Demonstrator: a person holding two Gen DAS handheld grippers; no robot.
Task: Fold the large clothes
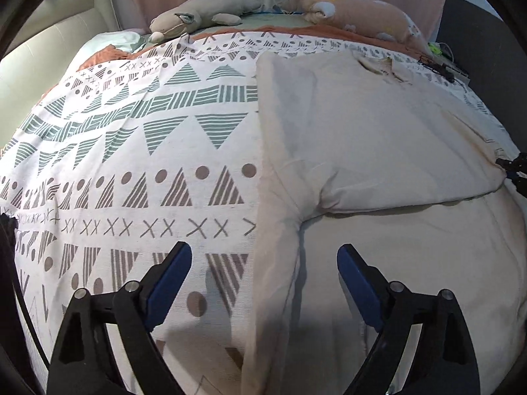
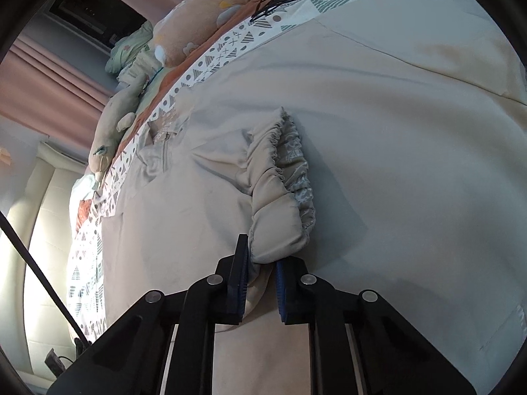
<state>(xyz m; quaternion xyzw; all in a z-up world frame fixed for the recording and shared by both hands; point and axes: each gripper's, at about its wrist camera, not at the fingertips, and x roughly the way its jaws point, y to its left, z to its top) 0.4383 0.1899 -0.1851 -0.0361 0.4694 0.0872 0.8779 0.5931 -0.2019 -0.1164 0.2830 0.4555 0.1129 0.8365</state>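
A large beige garment (image 1: 378,125) lies spread on the right half of a patterned bedspread (image 1: 148,164), its collar (image 1: 378,65) at the far end and one sleeve folded across the body. My left gripper (image 1: 263,250) stands open just above the garment's left edge, with nothing between its blue pads. In the right wrist view my right gripper (image 2: 262,260) is shut on the sleeve's gathered elastic cuff (image 2: 283,197), which is bunched above the garment's body (image 2: 378,115). That same gripper shows small at the garment's right edge (image 1: 513,168).
A grey plush toy (image 1: 197,16) and a rolled pink blanket (image 1: 362,13) lie at the head of the bed. Black cables (image 1: 441,65) sit at the far right corner. A cream padded headboard (image 1: 49,42) and pink curtains (image 2: 49,75) border the bed.
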